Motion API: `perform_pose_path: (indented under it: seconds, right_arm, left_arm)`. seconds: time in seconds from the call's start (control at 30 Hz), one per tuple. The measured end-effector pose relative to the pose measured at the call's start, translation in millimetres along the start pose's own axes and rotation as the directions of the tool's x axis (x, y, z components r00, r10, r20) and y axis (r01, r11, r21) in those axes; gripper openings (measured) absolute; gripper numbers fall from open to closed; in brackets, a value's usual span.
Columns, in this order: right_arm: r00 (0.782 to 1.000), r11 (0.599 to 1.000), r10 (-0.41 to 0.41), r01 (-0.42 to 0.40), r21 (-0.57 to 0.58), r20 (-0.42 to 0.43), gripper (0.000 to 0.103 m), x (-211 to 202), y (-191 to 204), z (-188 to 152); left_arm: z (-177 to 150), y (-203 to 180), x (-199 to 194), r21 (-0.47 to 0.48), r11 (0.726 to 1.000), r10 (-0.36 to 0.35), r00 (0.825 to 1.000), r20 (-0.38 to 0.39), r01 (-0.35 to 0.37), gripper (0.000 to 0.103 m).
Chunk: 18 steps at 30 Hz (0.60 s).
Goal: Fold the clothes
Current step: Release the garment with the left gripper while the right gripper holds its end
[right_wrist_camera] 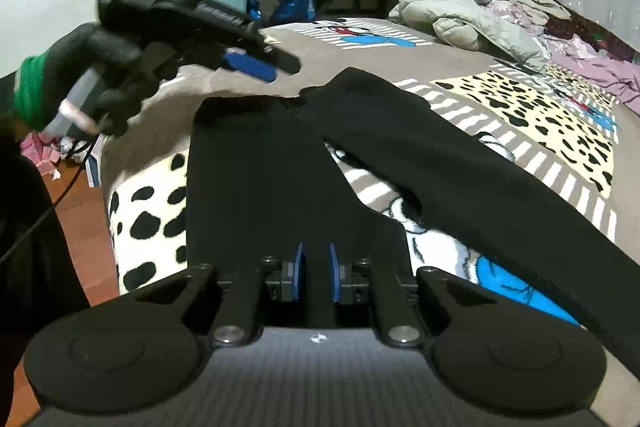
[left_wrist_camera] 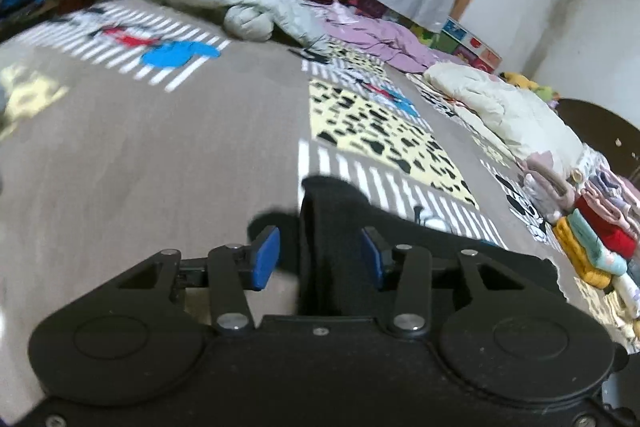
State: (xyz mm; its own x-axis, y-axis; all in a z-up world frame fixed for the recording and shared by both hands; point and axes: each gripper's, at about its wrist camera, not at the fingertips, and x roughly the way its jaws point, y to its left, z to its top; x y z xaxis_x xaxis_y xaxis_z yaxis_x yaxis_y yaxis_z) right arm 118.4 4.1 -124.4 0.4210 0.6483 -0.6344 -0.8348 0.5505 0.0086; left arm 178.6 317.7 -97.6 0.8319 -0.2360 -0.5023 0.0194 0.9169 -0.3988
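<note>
- Jaws on the right gripper (right_wrist_camera: 316, 277) are almost shut, and black cloth (right_wrist_camera: 260, 187) sits between the blue pads (right_wrist_camera: 298, 275), so they seem to pinch it.
- Jaws on the left gripper (left_wrist_camera: 318, 255) are partly open. A fold of the black cloth (left_wrist_camera: 336, 251) stands between them. It lies against one pad, but the other pad (left_wrist_camera: 266, 257) is clear of it, so the fold is not held.
- In the right view the left gripper (right_wrist_camera: 260, 67) hangs above the far edge of the cloth, held by a gloved hand (right_wrist_camera: 100, 67).
- The cloth lies flat on the bed (right_wrist_camera: 280, 43), with one long sleeve (right_wrist_camera: 480, 167) running off to the side.
- I think the step is folding that sleeve or side in over the middle.
- To do it well, keep the right pinch firm so the cloth stays put.
- Close the left jaws on the fold before lifting, or it will slip out.
- Lift low and lay the edge straight, so there are no bumps.
- A stack of folded clothes (left_wrist_camera: 592, 227) waits near the bed's edge.
</note>
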Motion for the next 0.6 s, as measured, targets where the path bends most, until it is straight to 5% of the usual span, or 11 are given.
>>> perform_pose_path:
  seconds: [0.27, 0.33, 0.53, 0.6]
  right_arm:
    - [0.998, 0.999, 0.021, -0.024, 0.045, 0.053, 0.015, -0.7, -10.3, -10.0]
    - [0.998, 0.999, 0.018, -0.021, 0.049, 0.064, 0.015, -0.7, -11.7, -11.0]
    - [0.996, 0.998, 0.005, -0.01, 0.056, 0.087, 0.015, -2.0, -17.6, -11.7]
    - [0.996, 0.998, 0.004, -0.01, 0.064, 0.092, 0.015, -2.2, -19.6, -12.5]
  left_arm:
    - [9.5, -12.2, 48.4, 0.123, 0.992, 0.016, 0.994, -0.11, -0.002, 0.021]
    - [11.5, -16.0, 53.2, 0.151, 0.989, 0.025, 0.994, -0.103, -0.009, 0.003]
    - [22.2, -13.0, 49.4, 0.147, 0.989, -0.018, 1.0, 0.016, 0.016, 0.002]
    - [19.2, -11.7, 58.8, 0.155, 0.988, 0.015, 1.0, -0.014, -0.013, 0.002]
